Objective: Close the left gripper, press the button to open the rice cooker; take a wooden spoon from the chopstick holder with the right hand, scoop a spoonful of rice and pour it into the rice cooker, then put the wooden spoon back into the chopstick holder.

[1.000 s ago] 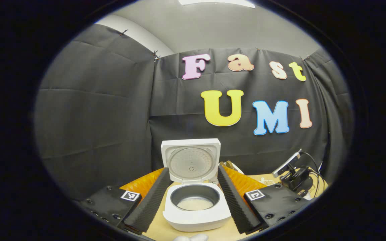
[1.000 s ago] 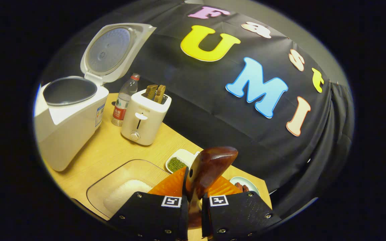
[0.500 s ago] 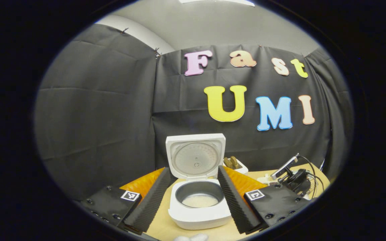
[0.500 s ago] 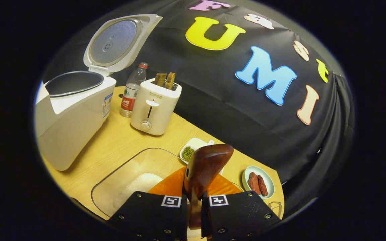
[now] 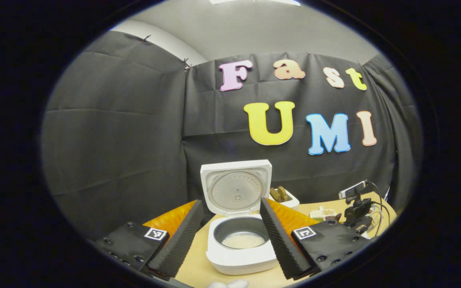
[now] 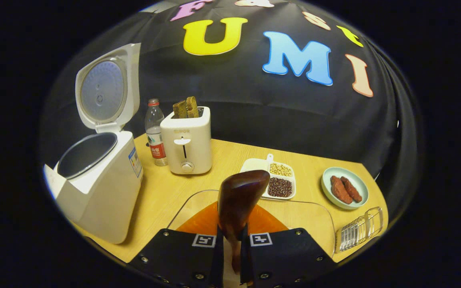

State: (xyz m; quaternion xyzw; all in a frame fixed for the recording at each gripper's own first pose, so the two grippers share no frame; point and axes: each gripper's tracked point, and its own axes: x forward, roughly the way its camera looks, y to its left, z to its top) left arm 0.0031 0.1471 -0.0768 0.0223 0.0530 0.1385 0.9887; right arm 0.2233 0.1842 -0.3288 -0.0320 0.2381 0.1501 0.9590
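Cooker mouth open from above, right side crowded.
Rice cooker (image 6: 102,188) lid (image 6: 104,90) upright at the back; pot unobstructed overhead. Bottle (image 6: 155,134) and toaster (image 6: 186,142) stand just beside it; bare worktop (image 6: 162,196) lane between cooker and glass tray (image 6: 198,200).

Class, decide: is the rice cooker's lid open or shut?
Open. The rice cooker has its lid standing upright behind the bare inner pot, with rice at the bottom.

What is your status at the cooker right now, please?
Left gripper open, facing the cooker; lid up, rice in pot. Right gripper shut on spoon, above a clear tray. Nothing blocking the cooker.
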